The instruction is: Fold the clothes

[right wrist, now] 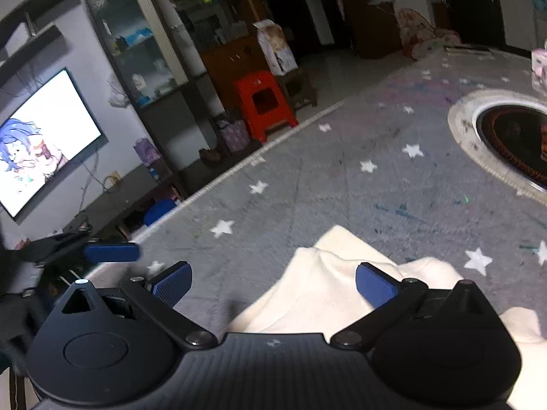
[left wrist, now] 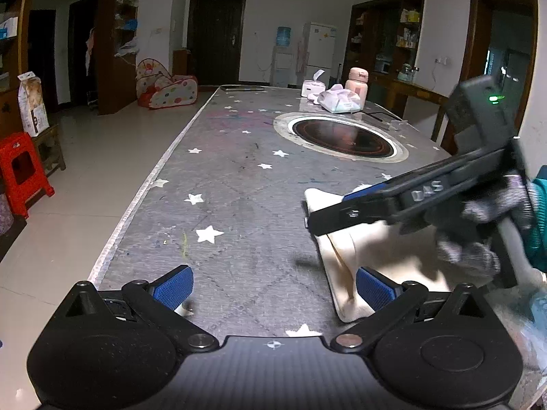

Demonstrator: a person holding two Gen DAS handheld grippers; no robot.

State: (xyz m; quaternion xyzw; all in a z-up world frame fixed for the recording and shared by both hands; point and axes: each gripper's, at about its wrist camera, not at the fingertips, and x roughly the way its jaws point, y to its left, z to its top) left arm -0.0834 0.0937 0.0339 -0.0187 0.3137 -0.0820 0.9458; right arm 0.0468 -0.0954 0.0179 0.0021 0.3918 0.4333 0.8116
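A cream garment (left wrist: 383, 253) lies bunched on the grey star-patterned table (left wrist: 239, 177), at the right in the left wrist view. My left gripper (left wrist: 273, 288) is open and empty, its right finger beside the cloth's near edge. My right gripper (right wrist: 273, 285) is open above the same cream garment (right wrist: 318, 294), which lies between and under its fingers. The right gripper also shows in the left wrist view (left wrist: 348, 205), held by a gloved hand over the cloth. A blue finger of the left gripper (right wrist: 111, 252) shows at the left of the right wrist view.
A round black hotplate (left wrist: 342, 135) is set into the table beyond the cloth. A pink bottle (left wrist: 356, 82), tissue box (left wrist: 312, 87) and bag stand at the far end. The table's left edge (left wrist: 150, 184) drops to the floor, with a red stool (right wrist: 263, 106) beside.
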